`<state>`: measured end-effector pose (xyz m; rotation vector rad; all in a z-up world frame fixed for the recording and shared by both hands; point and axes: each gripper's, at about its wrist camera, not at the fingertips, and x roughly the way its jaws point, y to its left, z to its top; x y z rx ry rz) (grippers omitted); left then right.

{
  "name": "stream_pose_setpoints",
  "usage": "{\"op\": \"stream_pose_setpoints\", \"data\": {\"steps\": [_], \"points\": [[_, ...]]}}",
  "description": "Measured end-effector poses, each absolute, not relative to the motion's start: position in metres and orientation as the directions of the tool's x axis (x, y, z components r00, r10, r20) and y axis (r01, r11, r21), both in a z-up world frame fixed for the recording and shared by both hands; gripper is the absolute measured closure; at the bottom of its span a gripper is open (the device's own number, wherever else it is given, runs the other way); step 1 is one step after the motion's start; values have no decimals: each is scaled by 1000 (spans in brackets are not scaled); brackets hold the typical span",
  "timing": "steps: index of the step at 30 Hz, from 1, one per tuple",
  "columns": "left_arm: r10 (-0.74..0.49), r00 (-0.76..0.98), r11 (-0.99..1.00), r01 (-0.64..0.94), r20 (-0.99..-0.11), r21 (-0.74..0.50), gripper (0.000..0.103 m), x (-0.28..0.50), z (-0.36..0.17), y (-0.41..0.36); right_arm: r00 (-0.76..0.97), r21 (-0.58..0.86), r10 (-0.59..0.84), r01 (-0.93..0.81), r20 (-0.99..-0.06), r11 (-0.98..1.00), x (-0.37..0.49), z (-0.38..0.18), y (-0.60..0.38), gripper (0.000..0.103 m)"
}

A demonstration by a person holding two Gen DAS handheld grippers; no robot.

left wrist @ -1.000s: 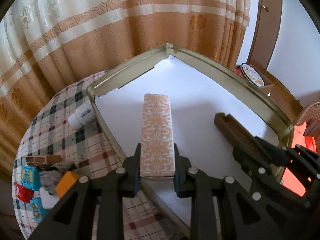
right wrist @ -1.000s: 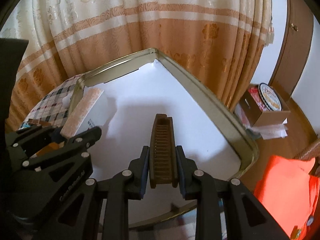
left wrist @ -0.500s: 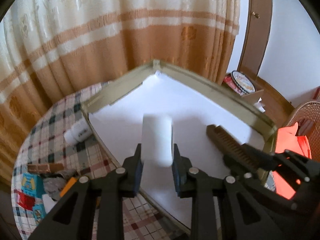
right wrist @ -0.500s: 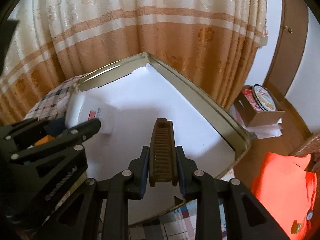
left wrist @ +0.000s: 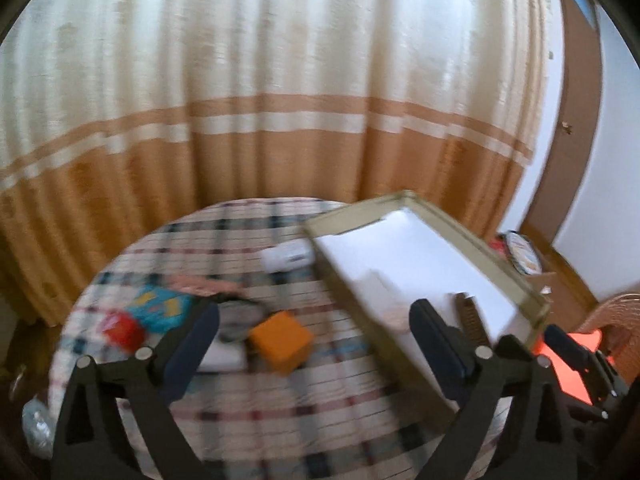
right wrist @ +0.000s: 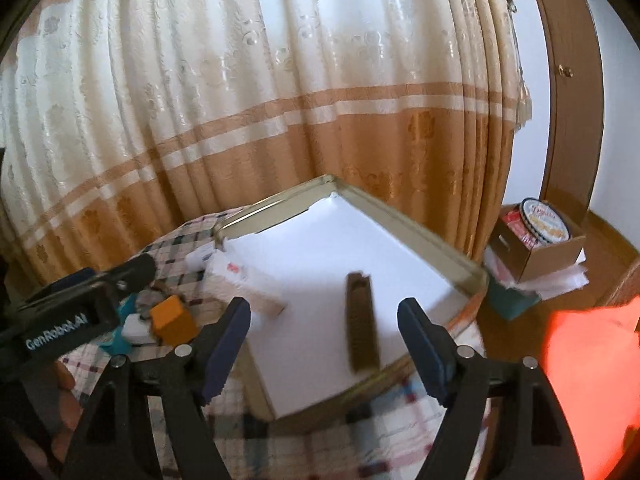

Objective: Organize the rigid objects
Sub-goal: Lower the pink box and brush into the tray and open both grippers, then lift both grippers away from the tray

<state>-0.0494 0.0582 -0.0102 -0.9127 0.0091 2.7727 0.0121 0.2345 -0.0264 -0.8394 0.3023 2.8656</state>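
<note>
The tray point(right wrist: 420, 248) sits on the round checked desk point(left wrist: 256, 408), gold-rimmed with a white floor. In the right wrist view the brown comb point(right wrist: 362, 322) lies flat on that floor at about 5 o'clock of the tray's centre, its length running away from the camera, touched by nothing. The long box point(right wrist: 244, 284) lies white side up at about 9 o'clock in the tray, near the left rim, also free.

The right claw point(right wrist: 324, 340) is spread wide and empty, hanging above the tray's near edge with the comb showing between its fingers. The left claw point(left wrist: 314, 344) is likewise wide and empty; its view is blurred, and it hangs over the cloth to the left of the tray.

At 9 o'clock from the tray, on the cloth, lie an orange block point(left wrist: 280, 340), a blue packet point(left wrist: 164, 308) and a red item point(left wrist: 122, 330). A white bottle point(left wrist: 286, 256) lies on its side against the tray's left rim. Behind the desk hangs a cream and tan curtain point(right wrist: 256, 92).
</note>
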Motion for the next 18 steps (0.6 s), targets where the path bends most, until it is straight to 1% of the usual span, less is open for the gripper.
{"op": "stream_pose_setpoints", "data": {"steps": [2, 3, 5, 7, 11, 14, 16, 18], "points": [[151, -799, -986, -166, -582, -28, 4, -43, -16, 46, -829, 143, 67, -175, -556, -974, 15, -32, 225, 25], [121, -801, -990, -140, -586, -13, 2, -41, -20, 38, -824, 138, 58, -163, -563, -977, 16, -34, 219, 25], [79, -792, -995, -97, -606, -3, 2, -38, -27, 25, -820, 140, 38, -144, -572, -980, 18, -36, 214, 25], [61, -774, -998, -69, -631, -12, 2, -36, -34, 13, -816, 146, 19, -127, -578, -981, 20, -37, 207, 25], [8, -765, -1000, -15, -644, 6, 2, -29, -41, -5, -814, 140, -15, -81, -580, -987, 22, -36, 193, 25], [5, -756, -1000, 2, -655, -10, 2, -27, -44, -15, -801, 129, -65, -16, -595, -991, 6, -36, 178, 25], [3, -759, -1000, 4, -651, -10, 2, -25, -41, -19, -791, 84, -40, -14, -610, -996, -12, -37, 170, 25], [-21, -771, -1000, 12, -636, 19, 2, -22, -38, -21, -781, 14, 15, -31, -625, -999, -30, -38, 166, 25]]}}
